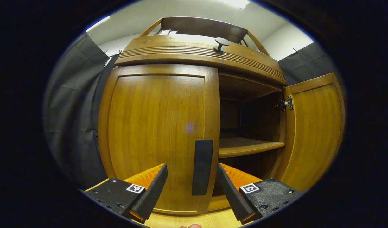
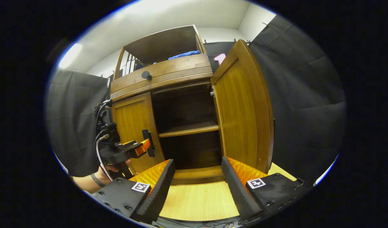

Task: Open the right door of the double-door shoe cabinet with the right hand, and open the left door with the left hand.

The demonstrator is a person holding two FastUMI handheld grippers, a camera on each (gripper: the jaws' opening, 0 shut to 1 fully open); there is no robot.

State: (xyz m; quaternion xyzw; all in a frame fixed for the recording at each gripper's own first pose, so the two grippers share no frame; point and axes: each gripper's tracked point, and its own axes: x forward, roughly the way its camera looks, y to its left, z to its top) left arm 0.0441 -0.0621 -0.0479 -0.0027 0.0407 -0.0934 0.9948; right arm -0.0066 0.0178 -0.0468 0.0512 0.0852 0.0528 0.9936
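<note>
The wooden shoe cabinet [image 1: 194, 53] stands with its right door [image 1: 317, 126] swung wide and its left door [image 1: 155, 133] closed. In the left gripper view, the left hand-held gripper [image 1: 192, 186] points at the left door's black vertical handle [image 1: 202, 166], its jaws apart with the handle between the fingertips but not touched by either. In the right gripper view that same hand-held gripper [image 2: 143, 147] sits just at the handle [image 2: 148, 142], held by a hand [image 2: 110, 172] wearing a dark wristband. The right hand-held gripper [image 2: 197, 177] hangs with jaws spread, clamped on nothing, before the open compartment, near the free edge of the right door [image 2: 241, 114]. Inside, a shelf [image 2: 189, 128] divides the dark interior. A black knob [image 1: 221, 43] stands on the curved top band; a blue cloth [image 2: 184, 54] lies on the upper rack. Each finger carries a small square black-and-white marker [image 2: 140, 186]; no readable brand or writing shows on the cabinet. Light wooden floor [image 2: 197, 199] lies in front.
</note>
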